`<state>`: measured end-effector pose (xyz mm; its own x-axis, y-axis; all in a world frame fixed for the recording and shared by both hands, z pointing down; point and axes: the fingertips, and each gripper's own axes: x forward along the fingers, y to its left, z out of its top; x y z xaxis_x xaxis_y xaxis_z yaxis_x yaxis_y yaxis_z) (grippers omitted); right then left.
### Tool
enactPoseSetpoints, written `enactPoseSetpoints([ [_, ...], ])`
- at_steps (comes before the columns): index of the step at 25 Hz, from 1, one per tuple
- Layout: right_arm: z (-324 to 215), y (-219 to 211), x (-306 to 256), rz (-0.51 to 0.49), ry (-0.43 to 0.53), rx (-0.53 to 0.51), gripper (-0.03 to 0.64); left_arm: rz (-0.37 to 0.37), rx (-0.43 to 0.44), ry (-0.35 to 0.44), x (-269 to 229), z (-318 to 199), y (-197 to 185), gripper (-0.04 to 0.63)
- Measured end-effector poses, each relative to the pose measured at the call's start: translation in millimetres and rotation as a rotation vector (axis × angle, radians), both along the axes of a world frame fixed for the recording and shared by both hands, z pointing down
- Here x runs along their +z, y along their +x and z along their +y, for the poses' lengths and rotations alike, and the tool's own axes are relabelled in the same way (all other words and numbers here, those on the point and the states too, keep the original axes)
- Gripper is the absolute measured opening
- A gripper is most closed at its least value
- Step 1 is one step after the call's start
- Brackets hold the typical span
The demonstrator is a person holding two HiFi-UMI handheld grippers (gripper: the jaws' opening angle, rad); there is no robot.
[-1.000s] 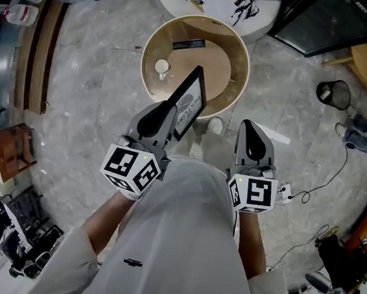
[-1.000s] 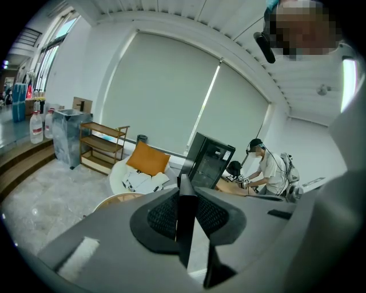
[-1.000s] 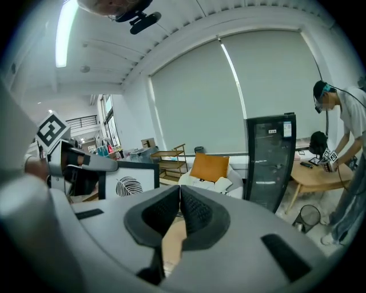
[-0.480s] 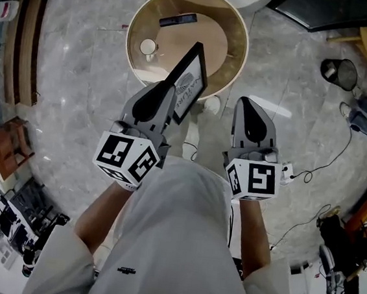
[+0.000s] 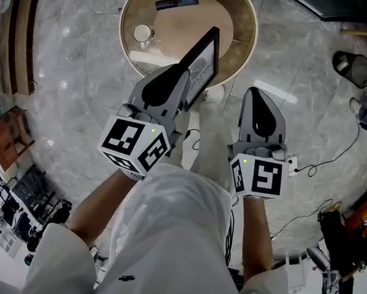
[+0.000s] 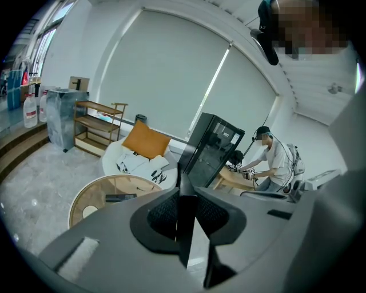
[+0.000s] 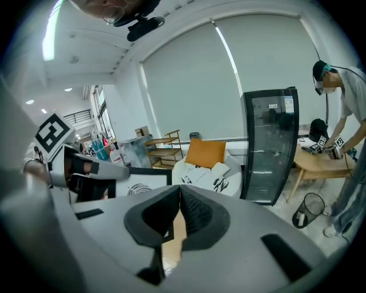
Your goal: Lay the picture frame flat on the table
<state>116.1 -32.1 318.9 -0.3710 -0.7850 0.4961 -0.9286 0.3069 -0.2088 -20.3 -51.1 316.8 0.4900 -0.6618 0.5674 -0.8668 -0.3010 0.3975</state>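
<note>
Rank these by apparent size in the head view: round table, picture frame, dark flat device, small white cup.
1. round table
2. picture frame, though it is held up nearer the camera, which inflates it
3. dark flat device and small white cup: they look about alike, so unranked

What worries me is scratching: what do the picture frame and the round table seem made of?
Picture frame: flat black border, matte, likely painted wood or plastic; whether a pane covers the print can't be told. Table: pale tan top with a raised lighter rim and an even satin sheen, likely wood or veneer.
</note>
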Motion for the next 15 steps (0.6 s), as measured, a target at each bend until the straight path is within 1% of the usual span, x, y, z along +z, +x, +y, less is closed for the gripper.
enactPoseSetpoints([
  [5, -6.5, 6.4, 28.2, 0.016, -0.027, -0.008, 0.006, -0.001, -0.016, -0.015, 29.8, -10.3, 6.3, 0.064],
  [9, -12.5, 8.4, 53.4, -0.002, -0.067, 0.003, 0.006, 0.017, -0.027, -0.018, 50.7, -24.1, 8.4, 0.064],
  [15, -13.1, 3.1, 82.3, 0.008, -0.104, 0.005, 0.006, 0.032, -0.062, -0.030, 79.3, -35.4, 6.6, 0.064],
])
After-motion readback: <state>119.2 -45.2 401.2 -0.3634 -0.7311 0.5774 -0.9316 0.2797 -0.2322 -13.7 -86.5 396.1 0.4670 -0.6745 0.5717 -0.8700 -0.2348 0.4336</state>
